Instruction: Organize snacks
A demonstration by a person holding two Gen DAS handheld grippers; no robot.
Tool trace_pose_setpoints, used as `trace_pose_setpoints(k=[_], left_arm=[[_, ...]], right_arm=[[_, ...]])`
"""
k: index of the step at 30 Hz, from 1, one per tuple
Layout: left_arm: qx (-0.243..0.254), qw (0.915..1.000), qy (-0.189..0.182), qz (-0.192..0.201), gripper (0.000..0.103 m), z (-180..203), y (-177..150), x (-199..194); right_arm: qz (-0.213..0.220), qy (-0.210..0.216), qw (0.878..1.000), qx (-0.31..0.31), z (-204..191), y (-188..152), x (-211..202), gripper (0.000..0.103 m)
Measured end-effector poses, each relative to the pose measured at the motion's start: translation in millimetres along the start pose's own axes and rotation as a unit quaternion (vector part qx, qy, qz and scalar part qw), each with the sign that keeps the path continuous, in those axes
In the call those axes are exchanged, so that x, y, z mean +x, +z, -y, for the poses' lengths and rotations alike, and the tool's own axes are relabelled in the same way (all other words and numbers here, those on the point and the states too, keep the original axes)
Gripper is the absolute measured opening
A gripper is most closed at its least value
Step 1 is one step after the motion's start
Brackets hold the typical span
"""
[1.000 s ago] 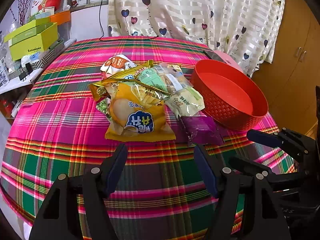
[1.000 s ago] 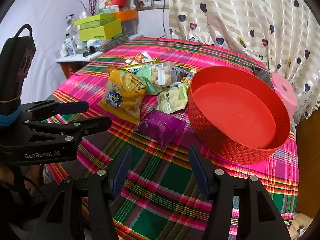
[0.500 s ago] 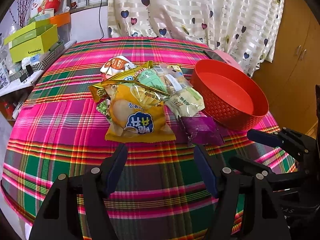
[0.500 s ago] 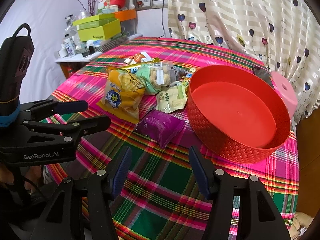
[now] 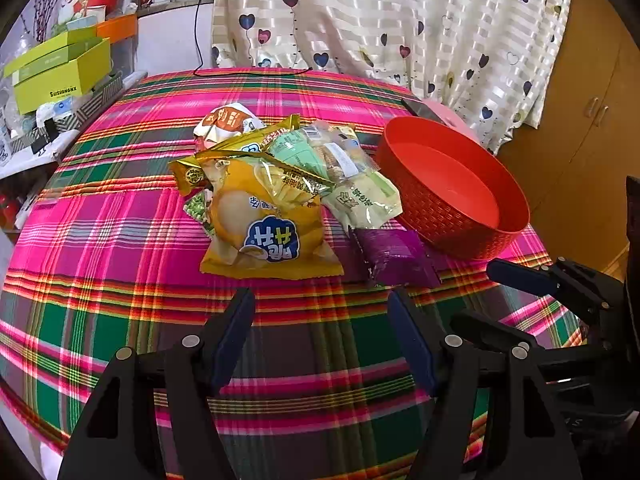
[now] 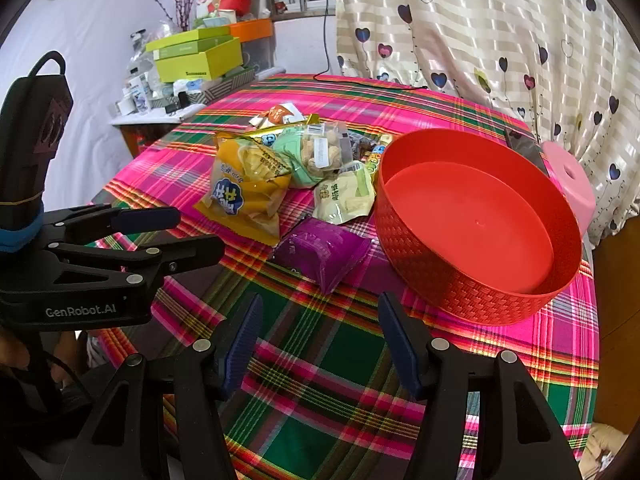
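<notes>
A heap of snack packets lies in the middle of a plaid-covered round table [image 5: 120, 240]. On the near side of the heap is a big yellow bag [image 5: 264, 224] [image 6: 248, 192]. A purple packet [image 5: 396, 256] [image 6: 320, 252] lies closest to me, beside an empty red basket [image 5: 472, 232] [image 6: 460, 280]. A pale green packet [image 5: 364, 200] [image 6: 344, 196] touches the basket's side. My left gripper [image 5: 320, 304] hangs open over bare cloth short of the yellow bag. My right gripper [image 6: 320, 312] is open too, just short of the purple packet. Neither holds anything.
A heart-print curtain [image 5: 400, 32] hangs behind the table. Green boxes [image 6: 200, 56] and clutter fill a side shelf at the left. A pink stool [image 6: 568, 180] stands behind the basket. A wooden cabinet [image 5: 592, 120] is at the right.
</notes>
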State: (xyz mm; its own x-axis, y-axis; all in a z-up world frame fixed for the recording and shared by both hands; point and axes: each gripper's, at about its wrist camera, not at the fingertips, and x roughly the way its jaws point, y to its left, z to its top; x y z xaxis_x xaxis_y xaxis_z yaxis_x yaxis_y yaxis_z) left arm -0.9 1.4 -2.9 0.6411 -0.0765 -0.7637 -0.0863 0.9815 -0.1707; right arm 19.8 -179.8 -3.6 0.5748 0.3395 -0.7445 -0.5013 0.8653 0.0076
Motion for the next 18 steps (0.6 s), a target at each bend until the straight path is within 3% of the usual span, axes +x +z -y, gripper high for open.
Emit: trace_pose_setpoints(k=[18], left_arm=[[-0.005, 1.0000, 0.005, 0.005, 0.070, -0.5, -0.6, -1.2]], right_arm=[[0.005, 0.003, 1.000, 0.005, 2.0, -1.2, -1.0, 0.059]])
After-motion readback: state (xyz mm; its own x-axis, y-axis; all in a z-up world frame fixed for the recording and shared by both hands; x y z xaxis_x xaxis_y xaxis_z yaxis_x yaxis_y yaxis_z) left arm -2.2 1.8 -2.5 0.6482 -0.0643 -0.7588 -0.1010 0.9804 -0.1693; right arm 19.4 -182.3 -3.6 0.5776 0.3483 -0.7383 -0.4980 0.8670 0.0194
